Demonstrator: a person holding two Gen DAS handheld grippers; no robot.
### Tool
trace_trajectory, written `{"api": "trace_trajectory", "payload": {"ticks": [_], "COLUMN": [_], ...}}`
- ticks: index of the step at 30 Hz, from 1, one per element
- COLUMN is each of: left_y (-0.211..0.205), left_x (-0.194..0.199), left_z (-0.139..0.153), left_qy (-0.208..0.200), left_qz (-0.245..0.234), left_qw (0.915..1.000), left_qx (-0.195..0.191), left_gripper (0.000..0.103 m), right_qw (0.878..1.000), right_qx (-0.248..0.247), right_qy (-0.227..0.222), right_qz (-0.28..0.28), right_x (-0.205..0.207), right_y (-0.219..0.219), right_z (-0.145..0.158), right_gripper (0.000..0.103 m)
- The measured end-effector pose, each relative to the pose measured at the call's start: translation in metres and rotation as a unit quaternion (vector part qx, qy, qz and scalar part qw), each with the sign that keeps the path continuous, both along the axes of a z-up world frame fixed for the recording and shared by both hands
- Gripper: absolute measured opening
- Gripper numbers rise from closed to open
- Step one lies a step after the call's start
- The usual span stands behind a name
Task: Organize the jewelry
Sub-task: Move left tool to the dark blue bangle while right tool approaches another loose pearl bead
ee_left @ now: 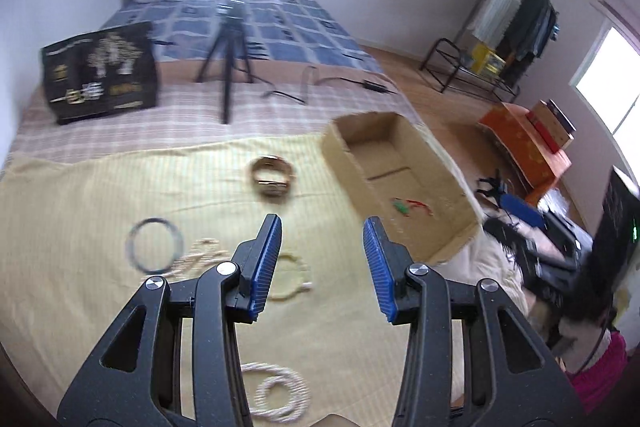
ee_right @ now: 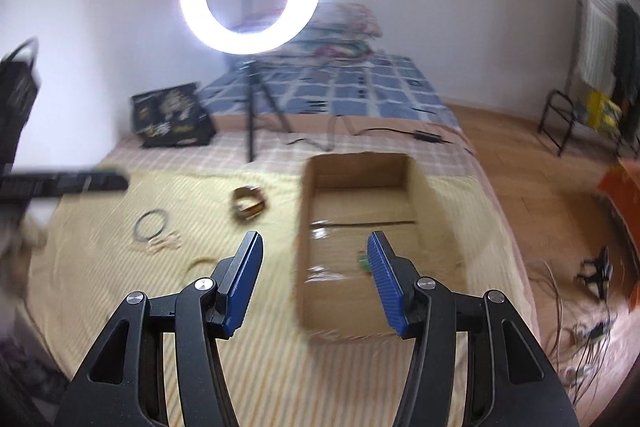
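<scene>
**Both grippers empty above bed; jewelry scattered, one piece boxed**

Left gripper [ee_left: 322,233]: ribbed blue pads spread wide, holding nothing. Right gripper [ee_right: 316,247]: same, wide apart, empty. Yellow striped cloth [ee_left: 80,211] carries a stack of gold bangles [ee_left: 273,179], a thin dark metal hoop [ee_left: 154,245] touching a beige twisted-cord necklace [ee_left: 200,259], a pale loop necklace [ee_left: 294,281] and a white rope coil [ee_left: 280,393]. Open corrugated cardboard box [ee_left: 340,163], rectangular, holds a small red-and-green piece [ee_left: 408,207]. Black printed bag [ee_left: 100,73] behind; its gold lettering unreadable.
</scene>
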State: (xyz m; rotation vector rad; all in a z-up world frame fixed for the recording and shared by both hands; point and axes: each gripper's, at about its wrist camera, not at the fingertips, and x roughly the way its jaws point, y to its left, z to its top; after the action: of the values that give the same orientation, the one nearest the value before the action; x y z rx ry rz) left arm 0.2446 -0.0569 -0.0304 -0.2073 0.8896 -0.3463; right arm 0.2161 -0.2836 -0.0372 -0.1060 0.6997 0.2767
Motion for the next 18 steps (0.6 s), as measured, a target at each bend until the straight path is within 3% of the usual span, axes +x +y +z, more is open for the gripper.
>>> {"api": "trace_trajectory", "payload": {"ticks": [7, 18], "left_y": [0.068, 0.126], "left_x": [-0.008, 0.001], "left_z": [-0.015, -0.058], "left_qy": [0.011, 0.062], "left_qz": [0.054, 0.093], "left_qw": [0.9984, 0.9935], "left_qx": [0.012, 0.022], "left_gripper": [0.043, 0.043], "right_qw": [0.998, 0.995], "right_qx": [-0.014, -0.019], "right_qy": [0.020, 0.074], "right_qz": [0.064, 0.069], "right_x": [-0.023, -0.012], "right_y": [0.052, 0.078], "right_z": [-0.014, -0.047], "right_gripper": [0.053, 0.053]}}
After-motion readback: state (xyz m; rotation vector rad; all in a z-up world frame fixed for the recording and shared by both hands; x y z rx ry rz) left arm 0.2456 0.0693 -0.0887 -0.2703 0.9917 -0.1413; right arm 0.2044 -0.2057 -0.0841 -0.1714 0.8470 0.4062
